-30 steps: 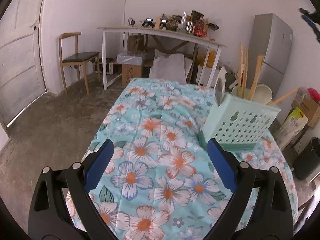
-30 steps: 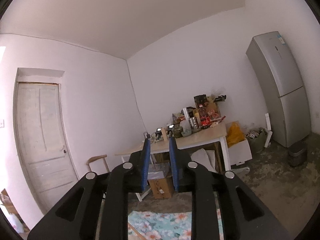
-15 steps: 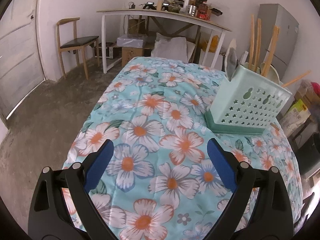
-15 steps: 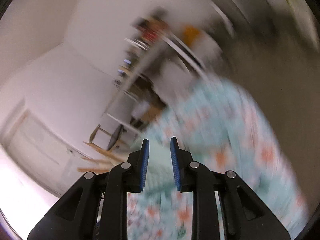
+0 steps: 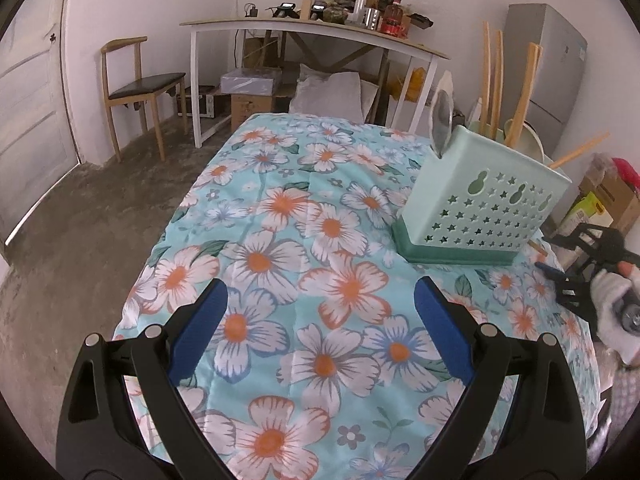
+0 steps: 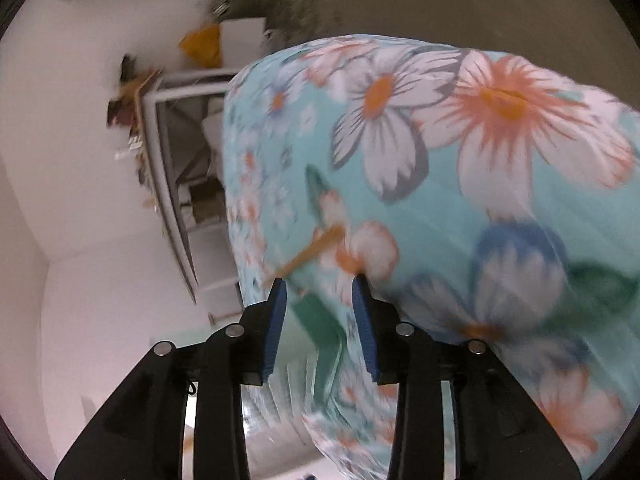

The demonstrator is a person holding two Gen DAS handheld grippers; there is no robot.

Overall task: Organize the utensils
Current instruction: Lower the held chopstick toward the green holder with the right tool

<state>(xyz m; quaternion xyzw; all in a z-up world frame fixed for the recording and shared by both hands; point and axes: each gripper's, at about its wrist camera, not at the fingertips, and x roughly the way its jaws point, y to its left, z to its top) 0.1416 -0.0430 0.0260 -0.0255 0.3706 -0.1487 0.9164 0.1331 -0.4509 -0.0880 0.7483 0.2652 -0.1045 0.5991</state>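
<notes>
A mint-green perforated utensil holder [image 5: 484, 204] stands on the flowered tablecloth [image 5: 320, 240] at the right. It holds a metal spoon [image 5: 440, 124], several wooden utensils [image 5: 520, 92] and chopsticks. My left gripper [image 5: 320, 300] is wide open and empty above the near part of the table. My right gripper [image 6: 318, 296] is part open and empty, tilted close over the cloth, with a wooden stick [image 6: 316, 248] lying just ahead of its fingers and the holder's green base [image 6: 320, 320] close below. The right gripper also shows at the left wrist view's right edge [image 5: 560, 268], right of the holder.
A white side table [image 5: 312, 28] piled with clutter stands at the back wall. A wooden chair [image 5: 136, 84] is at the left, a grey fridge [image 5: 556, 80] at the right. Boxes [image 5: 608, 204] sit on the floor right of the table.
My right gripper has swung down from facing the room to close over the tablecloth beside the holder, and its jaws have opened somewhat. My left gripper has drawn slightly nearer the table.
</notes>
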